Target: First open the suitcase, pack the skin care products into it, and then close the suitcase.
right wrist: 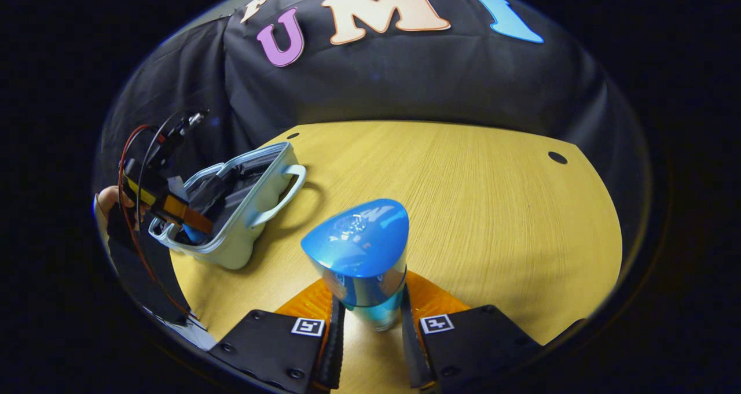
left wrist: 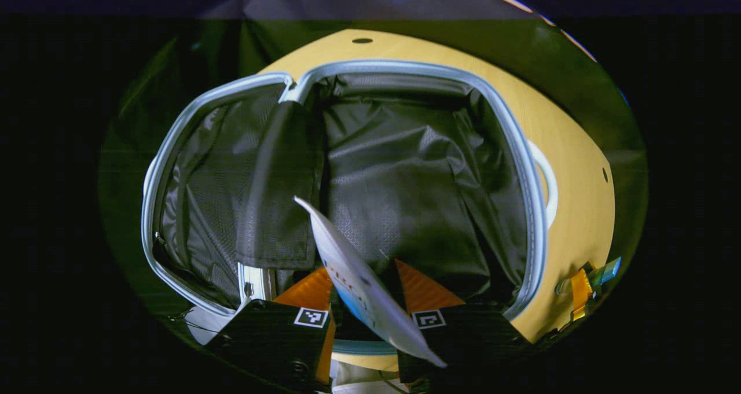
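Currently, your left gripper [left wrist: 363,301] pinches a white sachet [left wrist: 359,284] over the open suitcase [left wrist: 347,197]; your right gripper [right wrist: 370,316] clamps a blue bottle [right wrist: 362,255]

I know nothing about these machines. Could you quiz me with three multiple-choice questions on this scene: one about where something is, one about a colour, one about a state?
1. Where is the pale blue hard-shell suitcase in the right gripper view?
A. On the yellow wooden table, to the left
B. On the floor
C. Hanging on the wall

2. What colour is the cap of the translucent plastic bottle in the right tool?
A. Red
B. Blue
C. White

3. What state is the suitcase in?
A. Zipped shut
B. Open, dark lining showing
C. Upside down

Answers:
1 A: it rests on the tabletop, at the left.
2 B: the rounded cap is bright blue.
3 B: the left gripper view looks into its dark fabric lining, where the left tool holds a flat white tube above it.
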A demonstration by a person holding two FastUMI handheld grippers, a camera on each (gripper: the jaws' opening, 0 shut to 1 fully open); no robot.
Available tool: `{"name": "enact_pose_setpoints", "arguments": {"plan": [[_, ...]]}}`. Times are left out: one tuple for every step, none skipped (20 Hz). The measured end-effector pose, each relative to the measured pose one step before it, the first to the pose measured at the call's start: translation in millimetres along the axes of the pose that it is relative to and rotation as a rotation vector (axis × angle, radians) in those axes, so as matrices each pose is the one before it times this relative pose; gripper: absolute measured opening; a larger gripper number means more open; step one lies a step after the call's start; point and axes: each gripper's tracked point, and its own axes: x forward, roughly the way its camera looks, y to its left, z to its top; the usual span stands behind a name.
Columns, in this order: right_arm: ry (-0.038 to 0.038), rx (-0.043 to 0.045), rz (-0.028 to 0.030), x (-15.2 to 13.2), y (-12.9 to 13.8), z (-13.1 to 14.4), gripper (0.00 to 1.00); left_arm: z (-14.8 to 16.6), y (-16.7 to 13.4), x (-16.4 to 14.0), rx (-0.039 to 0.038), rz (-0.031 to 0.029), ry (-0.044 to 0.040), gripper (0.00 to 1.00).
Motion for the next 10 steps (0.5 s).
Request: {"name": "enact_pose_setpoints", "arguments": {"plan": [[0.00669,0.00044,-0.01259,-3.47,4.06,2.87,0.45,-1.27,5.28,3.74,0.02491,-0.00341,0.02179,0.38],[0.00523,0.00021,-0.01305,-4.67,2.72,3.64,0.45,-1.79,3.96,2.42,0.01960,-0.00126,0.02247,0.38],[0.00166,-0.00287,-0.00441,-6.78,6.72,5.16,0.45,-0.41,2.83,1.61,0.01506,-0.00381,0.02037,0.38],[-0.00531,-0.00486,-0.00047,-6.11,11.80,5.94,0.45,-0.33,0.47,2.37,0.01071,-0.01238,0.01625,0.38],[-0.00844,0.00137,0.00409,-5.01,11.17,8.83,0.46,-1.59,-1.09,1.02,0.00776,-0.01823,0.01656,0.38],[-0.00071,0.00908,0.01052,-5.25,12.55,8.09,0.46,-0.98,-0.40,1.45,0.00485,-0.01336,0.01221,0.38],[-0.00192,0.00893,0.01417,-3.27,13.66,9.26,0.42,-0.66,3.51,2.28,0.01383,0.00994,0.00955,0.38],[-0.00278,0.00381,0.01706,-0.19,14.63,7.99,0.43,0.91,0.40,-2.41,0.01763,-0.01355,0.00335,0.40],[-0.00046,-0.00247,0.01801,1.13,15.82,8.26,0.42,1.60,-0.49,1.09,0.00428,-0.01019,0.00253,0.36],[0.00045,-0.00880,0.01687,3.19,15.45,8.29,0.45,-2.09,-2.48,0.54,-0.00073,-0.01687,0.00567,0.39]]}}
